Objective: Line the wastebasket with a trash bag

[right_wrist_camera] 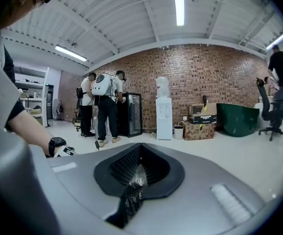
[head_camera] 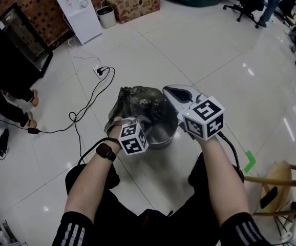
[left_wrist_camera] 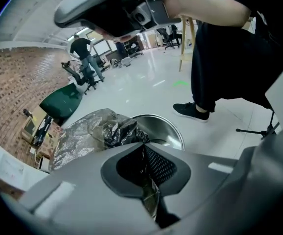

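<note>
We have the black trash bag [head_camera: 138, 104] pinched at two spots so its mouth can be pulled wide. In the left gripper view, the left gripper [left_wrist_camera: 149, 187] has its jaws pressed together on a fold of the crinkled film. In the right gripper view, the right gripper [right_wrist_camera: 131, 190] likewise clamps a thin strip of it. Two separate grips on the edge give us a span to stretch across the opening.

The steel wastebasket [head_camera: 164, 135] stands on the tiled floor at the centre of the head view, just ahead of our knees. The bag lies bunched over the upper-left part of its rim, while the lower-right part of the rim shows bare metal. We judge the lining only begun. The bag may already dip into the bin, though the folds hide that from us. The right gripper is held high and nearly level, probably to keep its edge taut above the rim.
</note>
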Demonstrator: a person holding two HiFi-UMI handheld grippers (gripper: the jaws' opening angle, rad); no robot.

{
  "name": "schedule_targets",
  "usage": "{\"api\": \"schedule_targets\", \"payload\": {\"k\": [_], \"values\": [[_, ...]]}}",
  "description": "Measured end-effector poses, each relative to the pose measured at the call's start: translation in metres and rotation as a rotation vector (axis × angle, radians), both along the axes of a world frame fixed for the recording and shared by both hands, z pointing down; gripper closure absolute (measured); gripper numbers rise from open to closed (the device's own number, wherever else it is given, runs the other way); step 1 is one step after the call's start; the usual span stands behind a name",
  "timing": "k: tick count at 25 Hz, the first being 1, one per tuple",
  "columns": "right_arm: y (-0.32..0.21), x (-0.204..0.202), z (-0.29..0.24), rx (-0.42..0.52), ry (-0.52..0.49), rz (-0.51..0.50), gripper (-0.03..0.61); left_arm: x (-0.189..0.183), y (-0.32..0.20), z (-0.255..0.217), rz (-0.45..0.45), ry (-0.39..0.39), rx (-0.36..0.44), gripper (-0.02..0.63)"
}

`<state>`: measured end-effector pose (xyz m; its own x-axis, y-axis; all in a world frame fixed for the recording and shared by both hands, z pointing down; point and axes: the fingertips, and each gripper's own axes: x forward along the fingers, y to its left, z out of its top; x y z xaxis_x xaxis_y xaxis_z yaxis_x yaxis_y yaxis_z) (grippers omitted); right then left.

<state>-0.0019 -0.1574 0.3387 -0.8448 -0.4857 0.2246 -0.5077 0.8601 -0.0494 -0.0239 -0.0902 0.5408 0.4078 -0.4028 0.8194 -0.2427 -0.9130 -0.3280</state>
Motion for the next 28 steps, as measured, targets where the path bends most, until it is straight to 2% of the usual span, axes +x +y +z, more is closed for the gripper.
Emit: {"api": "schedule_targets", "payload": {"k": [4,8,11,17,21,23,25,28], "values": [[0.009,-0.011,0.028,-0.045,0.103,-0.072,0.562,0.022,0.015,0.023,0.052,-0.021,-0.068,0.614],[0.015,-0.019,0.072,-0.073,0.275,-0.122,0.488,0.040,0.019,0.041,0.090,-0.033,-0.111,0.614],[0.007,-0.015,0.115,-0.117,0.378,-0.108,0.481,0.051,0.021,0.046,0.111,-0.028,-0.142,0.614],[-0.008,-0.004,0.193,-0.269,0.479,-0.089,0.456,0.050,0.024,0.053,0.133,-0.023,-0.152,0.596],[-0.007,-0.011,0.216,-0.317,0.510,-0.100,0.461,0.050,0.021,0.039,0.123,0.043,-0.150,0.534],[-0.005,-0.015,0.224,-0.320,0.536,-0.112,0.499,0.048,0.020,0.029,0.115,0.080,-0.155,0.513],[-0.003,-0.017,0.227,-0.316,0.553,-0.114,0.571,0.044,0.019,0.018,0.099,0.115,-0.153,0.503],[-0.007,-0.014,0.224,-0.305,0.555,-0.100,0.571,0.032,0.013,-0.001,0.056,0.164,-0.144,0.481]]}}
